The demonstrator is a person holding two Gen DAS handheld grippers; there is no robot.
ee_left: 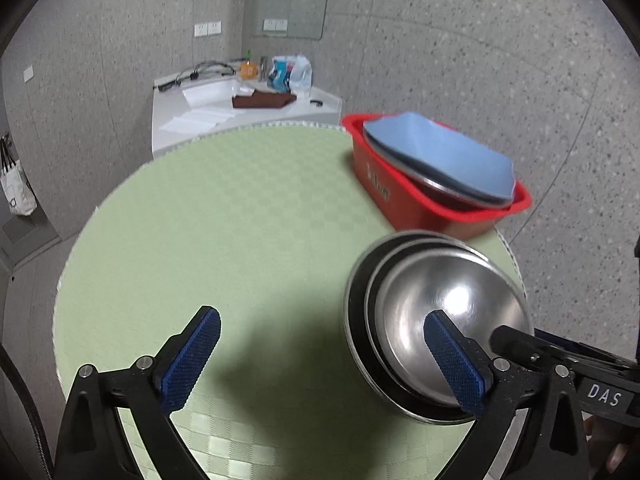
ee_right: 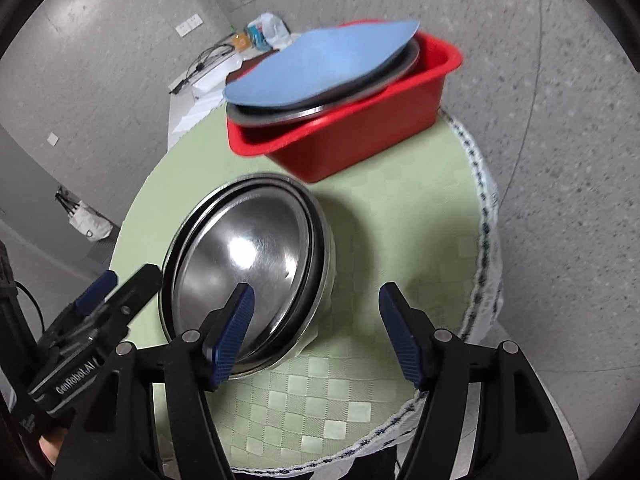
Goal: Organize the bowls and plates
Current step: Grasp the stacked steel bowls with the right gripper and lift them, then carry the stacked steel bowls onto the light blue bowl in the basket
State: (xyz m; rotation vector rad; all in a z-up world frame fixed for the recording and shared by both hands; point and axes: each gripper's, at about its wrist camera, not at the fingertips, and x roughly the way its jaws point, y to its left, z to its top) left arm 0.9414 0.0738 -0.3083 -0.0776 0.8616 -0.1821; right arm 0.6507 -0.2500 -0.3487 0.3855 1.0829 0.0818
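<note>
Bowls (ee_right: 248, 272) sit nested beside the red tub (ee_right: 360, 136); left tongs (ee_left: 320, 360) and right tongs (ee_right: 316, 332) both gape, empty. Next, I judge: clamp the stack's rim.

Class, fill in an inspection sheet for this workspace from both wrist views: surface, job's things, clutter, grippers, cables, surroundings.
Surface: round table under a green checked cloth.
Job's things: nested steel bowls on the cloth; blue plate on a metal plate, tilted in the red tub.
Clutter: nothing seen on the round table.
Grippers: left gripper open, one finger in front of the bowls; right gripper open, rim between its fingers, pads not pressing.
Cables: black leads on the white side table.
Surroundings: speckled grey walls, wall sockets, tote bag hanging.
</note>
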